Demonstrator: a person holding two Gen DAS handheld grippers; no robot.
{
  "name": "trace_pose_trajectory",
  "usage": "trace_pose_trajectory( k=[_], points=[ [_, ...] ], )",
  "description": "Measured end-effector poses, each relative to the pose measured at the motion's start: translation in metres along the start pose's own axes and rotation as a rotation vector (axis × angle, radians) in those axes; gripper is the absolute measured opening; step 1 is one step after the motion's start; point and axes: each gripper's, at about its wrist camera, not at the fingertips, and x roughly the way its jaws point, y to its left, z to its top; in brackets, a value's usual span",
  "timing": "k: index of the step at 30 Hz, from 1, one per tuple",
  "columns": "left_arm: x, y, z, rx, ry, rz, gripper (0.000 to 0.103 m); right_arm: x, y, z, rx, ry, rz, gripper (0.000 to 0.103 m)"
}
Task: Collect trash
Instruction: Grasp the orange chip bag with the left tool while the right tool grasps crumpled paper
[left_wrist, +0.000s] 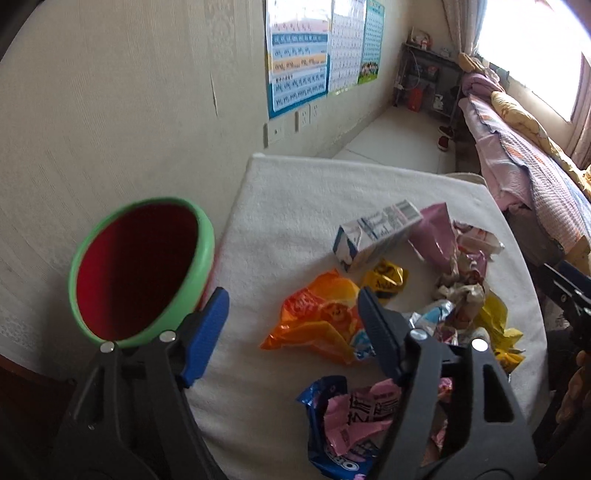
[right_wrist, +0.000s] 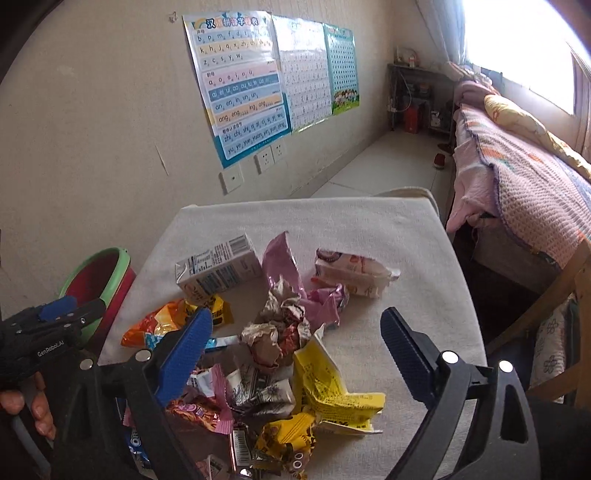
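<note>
Counting cartons: you have one white-and-blue drink carton (right_wrist: 218, 267) lying on its side at the far edge of the litter.
Wrappers: you face roughly a dozen crumpled ones heaped mid-table, among them an orange foil snack bag (left_wrist: 317, 317), a yellow paper packet (right_wrist: 332, 391) and a pink foil wrapper (right_wrist: 284, 266); the exact count is lost in the overlap.
Bin: one red bin with a green rim (left_wrist: 144, 269) stands off the table's left edge against the wall.
Left gripper (left_wrist: 291, 325): your jaws are spread wide, empty, above the near wrappers.
Right gripper (right_wrist: 295, 347): your jaws gape wide over the heap, gripping nothing.
Surface: a white towel-covered table (right_wrist: 388, 229).
Room: three wall charts (right_wrist: 240, 85), a bed with a pink crocheted blanket (right_wrist: 524, 192), a bright window.
Hidden: your gripper bodies cover the nearest wrappers, including a blue Oreo packet (left_wrist: 332, 458).
</note>
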Motion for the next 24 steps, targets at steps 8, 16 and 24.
trace_pose_trajectory(
  k=[8, 16, 24],
  points=[
    [0.060, -0.022, -0.007, -0.038, 0.179, -0.104, 0.071, 0.013, 0.000, -0.003, 0.015, 0.032, 0.029, 0.084],
    [0.076, -0.017, -0.014, -0.123, 0.239, -0.208, 0.042, 0.019, -0.003, -0.001, 0.027, 0.049, 0.062, 0.084],
    [0.040, -0.010, -0.005, -0.074, 0.132, -0.167, 0.037, 0.050, 0.000, 0.006, 0.055, 0.182, 0.138, 0.078]
  ],
)
